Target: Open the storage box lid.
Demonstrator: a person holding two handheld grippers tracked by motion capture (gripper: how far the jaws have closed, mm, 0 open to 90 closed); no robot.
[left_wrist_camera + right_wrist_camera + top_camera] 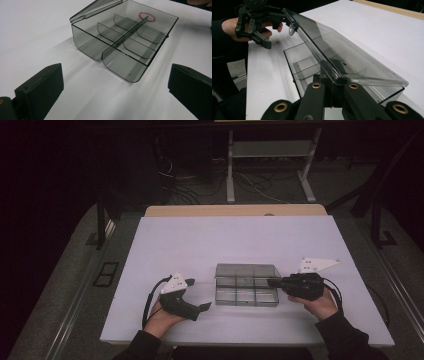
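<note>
On the white counter (165,240), near edge: left gripper (204,307) is resting by the person's left hand (161,320), jaws released and holding nothing. Just beyond, mid-counter: smoky clear compartment box (125,42) is sitting with dividers showing, a red ring (147,16) lying in a far cell. Right gripper (334,86) is clenching the box's lid (342,55) at its edge, holding it tilted partly open.

The left gripper (204,307) rests low on the table, jaws wide apart, nothing between them. The right gripper (270,282) points left, jaws clamped shut on a lid (342,56) edge.
</note>
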